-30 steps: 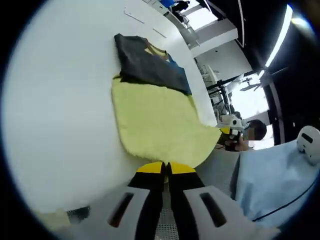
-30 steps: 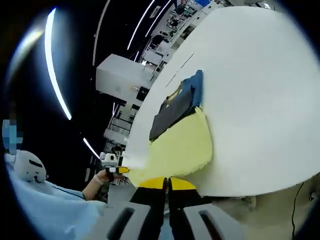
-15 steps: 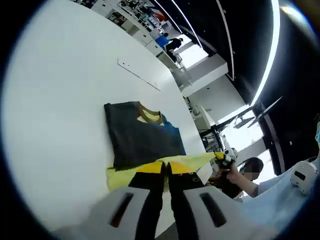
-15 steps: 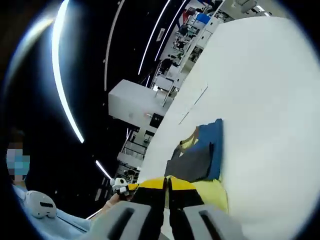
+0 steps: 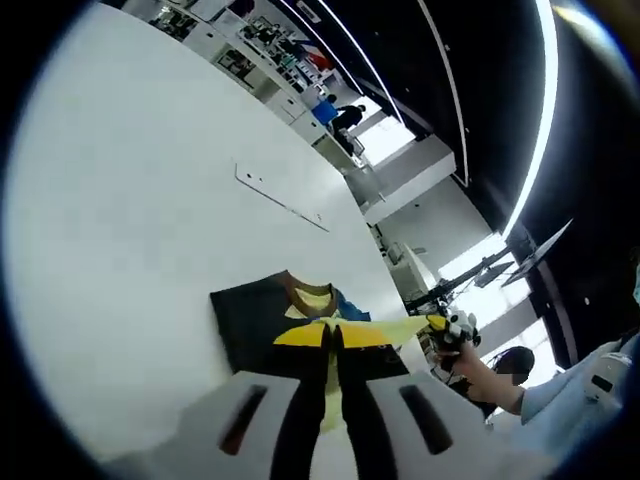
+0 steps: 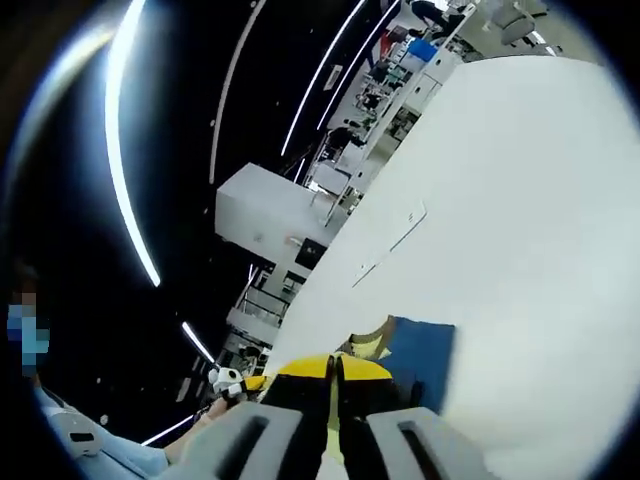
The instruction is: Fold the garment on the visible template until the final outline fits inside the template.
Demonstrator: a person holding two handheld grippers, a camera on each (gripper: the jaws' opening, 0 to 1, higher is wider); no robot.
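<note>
Mid-fold: yellow hem edge of the garment (image 5: 300, 320) pinched in both grippers and carried up over the dark body toward the collar end. Left gripper (image 5: 331, 337) pressed together on the yellow fabric, jaws touching at the yellow tips, a strip of yellow cloth stretching off to the right toward the other gripper (image 5: 447, 328), seen there in a hand. Right gripper (image 6: 333, 366) likewise closed on the same yellow edge, jaws together, the left one (image 6: 228, 381) visible low at the left with the yellow strip running to it.

Garment lying on the white bench (image 5: 130, 230), dark panel flat beneath the lifted edge, brown-and-yellow collar (image 5: 305, 294) just beyond the left gripper tips, a blue patch (image 6: 420, 350) beside it in the right gripper view. No template outline distinguishable on the bench surface from either view; a thin pale mark (image 5: 280, 198) lying farther back, well apart from the garment.

Judged stage: bottom-to-top fold under way, lifted edge not yet laid down. Next move likely calling for both grippers carrying the edge level to the collar line, keeping the span taut to avoid a sagging middle, lowering it square onto the dark panel, then releasing together. Risk: uneven travel skewing the fold
</note>
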